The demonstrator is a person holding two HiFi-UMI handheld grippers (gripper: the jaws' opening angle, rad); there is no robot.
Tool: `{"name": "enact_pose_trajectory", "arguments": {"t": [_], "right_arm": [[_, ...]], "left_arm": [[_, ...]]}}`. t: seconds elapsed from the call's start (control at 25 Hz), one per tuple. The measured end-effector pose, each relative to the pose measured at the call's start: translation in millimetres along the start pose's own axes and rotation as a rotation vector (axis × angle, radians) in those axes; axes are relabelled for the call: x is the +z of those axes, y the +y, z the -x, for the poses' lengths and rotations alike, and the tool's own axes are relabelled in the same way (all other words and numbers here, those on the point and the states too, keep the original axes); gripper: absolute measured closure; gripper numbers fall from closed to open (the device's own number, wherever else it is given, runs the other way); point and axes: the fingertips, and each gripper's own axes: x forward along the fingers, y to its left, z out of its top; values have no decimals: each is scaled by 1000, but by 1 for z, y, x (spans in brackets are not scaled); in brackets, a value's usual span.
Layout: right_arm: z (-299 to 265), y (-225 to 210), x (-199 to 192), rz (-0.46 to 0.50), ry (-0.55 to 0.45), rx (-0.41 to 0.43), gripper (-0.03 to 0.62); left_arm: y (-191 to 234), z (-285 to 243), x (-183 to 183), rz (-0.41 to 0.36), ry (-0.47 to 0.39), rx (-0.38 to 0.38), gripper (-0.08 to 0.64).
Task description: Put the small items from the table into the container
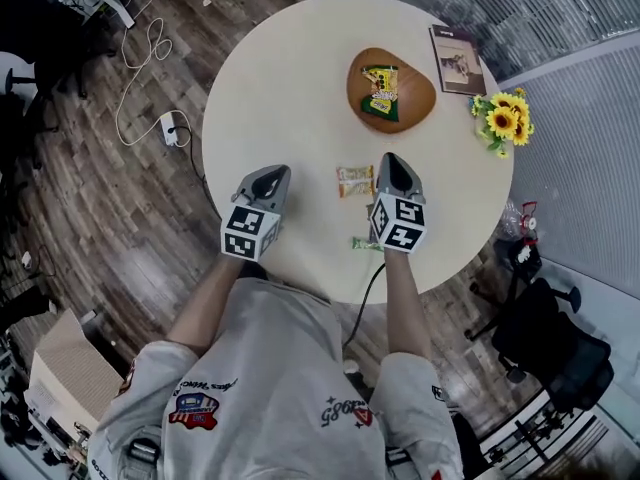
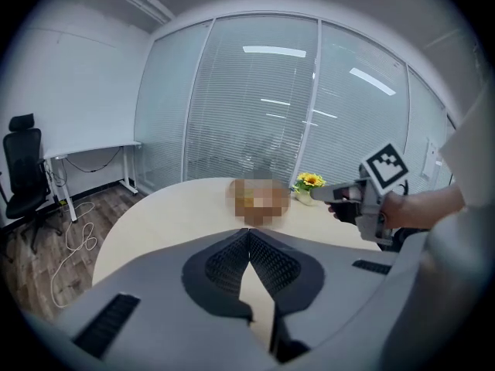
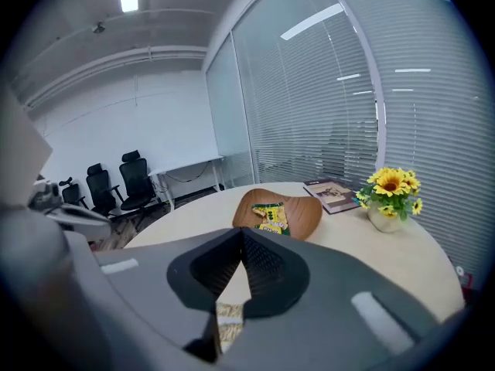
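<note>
Round table (image 1: 290, 98): forearms extended side by side, left tool (image 1: 274, 173) and right tool (image 1: 392, 159) both closed.

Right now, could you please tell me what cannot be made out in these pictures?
1. Small green packet: head view, partly hidden by the right claw and its marker cube.
2. Brown wooden bowl: left gripper view, contents under a blurred patch.
3. Yellowish patterned packet: right gripper view, only a sliver shows beneath the claw.

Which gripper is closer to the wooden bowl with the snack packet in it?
Right. The right gripper sits just short of the wooden bowl; the left gripper is farther off to its left.
</note>
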Motion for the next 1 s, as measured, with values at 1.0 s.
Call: {"name": "enact_pose_trajectory", "arguments": {"t": [1.0], "right_arm": [[109,22,-96,-5,20,-36,591]], "left_arm": [[-45,-19,-20,-91,50,-134,554]]}}
